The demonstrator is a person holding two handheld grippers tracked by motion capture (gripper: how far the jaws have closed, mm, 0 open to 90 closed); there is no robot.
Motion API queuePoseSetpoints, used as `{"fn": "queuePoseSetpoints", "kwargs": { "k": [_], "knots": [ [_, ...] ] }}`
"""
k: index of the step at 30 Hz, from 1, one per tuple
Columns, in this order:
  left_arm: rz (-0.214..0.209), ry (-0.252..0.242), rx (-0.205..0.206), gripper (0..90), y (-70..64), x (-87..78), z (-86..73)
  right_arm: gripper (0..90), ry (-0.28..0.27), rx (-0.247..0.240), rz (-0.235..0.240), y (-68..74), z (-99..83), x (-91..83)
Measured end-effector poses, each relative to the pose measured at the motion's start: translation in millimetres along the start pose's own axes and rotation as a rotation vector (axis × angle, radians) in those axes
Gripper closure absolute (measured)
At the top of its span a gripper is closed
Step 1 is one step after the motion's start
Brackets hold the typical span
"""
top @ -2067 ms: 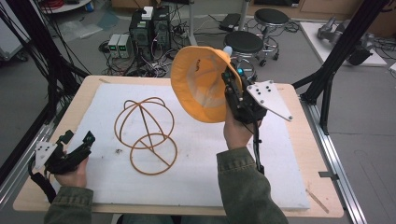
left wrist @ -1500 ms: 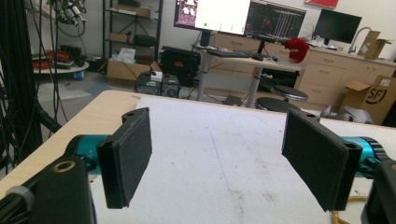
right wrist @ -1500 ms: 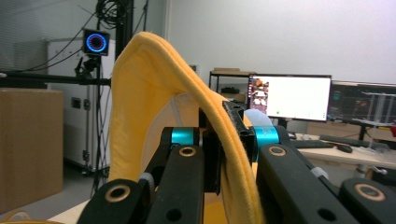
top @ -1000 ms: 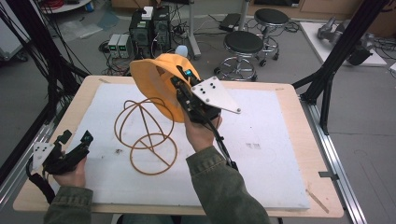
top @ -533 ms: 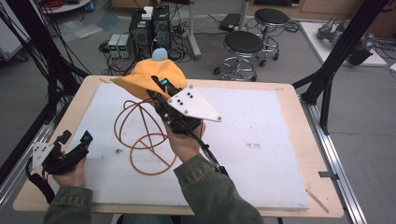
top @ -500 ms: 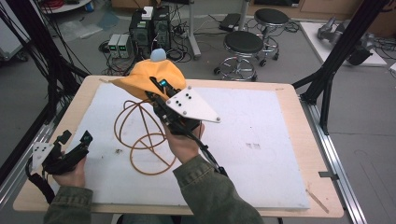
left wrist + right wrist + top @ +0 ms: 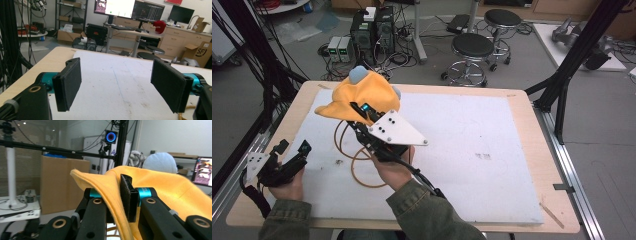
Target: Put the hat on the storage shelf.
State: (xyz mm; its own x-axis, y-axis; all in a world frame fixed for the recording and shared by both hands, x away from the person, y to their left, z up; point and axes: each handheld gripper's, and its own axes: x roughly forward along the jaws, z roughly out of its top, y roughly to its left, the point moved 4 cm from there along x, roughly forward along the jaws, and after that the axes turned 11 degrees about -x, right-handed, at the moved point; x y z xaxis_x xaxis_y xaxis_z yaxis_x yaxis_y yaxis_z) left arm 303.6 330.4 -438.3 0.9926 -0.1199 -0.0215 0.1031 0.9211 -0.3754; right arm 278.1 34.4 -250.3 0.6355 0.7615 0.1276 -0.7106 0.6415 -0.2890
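Two grippers: one in each of my hands, seen from above at a table.
Left gripper (image 7: 292, 150): nearest me, at the table's left edge, jaws wide apart and empty; its own view shows bare white mat (image 7: 120, 82) between the pads.
Right gripper (image 7: 362, 117): farther in, jaws closed on a fold of the hat (image 7: 362, 97).
Hat: yellow cloth with a pale blue bobble, held up over the wire stand (image 7: 357, 157), draping onto its top.
Feel: I judge it light, soft and floppy; it sags wherever it is not held, and is not fragile.
Hold: a pinch at the brim, as in the right gripper view (image 7: 117, 195), should do; thick cloth grips well.
Stand: thin orange wire, probably light and easy to tip.
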Motion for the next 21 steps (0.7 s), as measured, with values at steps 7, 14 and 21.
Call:
{"fn": "queuePoseSetpoints", "kwargs": {
  "k": [7,14,21],
  "knots": [
    [-0.001,0.0,-0.009,24.8,1.0,0.2,0.2,81.8,0.006,0.076,0.061,17.1,-11.0,-0.6],
    [-0.001,0.001,-0.02,24.8,2.5,0.6,-0.1,80.9,0.011,0.103,0.089,29.1,-23.4,-2.4],
    [0.0,0.002,-0.023,24.8,2.9,0.6,-0.3,79.4,0.033,0.114,0.106,33.9,-33.2,-5.4]
  ]
}}
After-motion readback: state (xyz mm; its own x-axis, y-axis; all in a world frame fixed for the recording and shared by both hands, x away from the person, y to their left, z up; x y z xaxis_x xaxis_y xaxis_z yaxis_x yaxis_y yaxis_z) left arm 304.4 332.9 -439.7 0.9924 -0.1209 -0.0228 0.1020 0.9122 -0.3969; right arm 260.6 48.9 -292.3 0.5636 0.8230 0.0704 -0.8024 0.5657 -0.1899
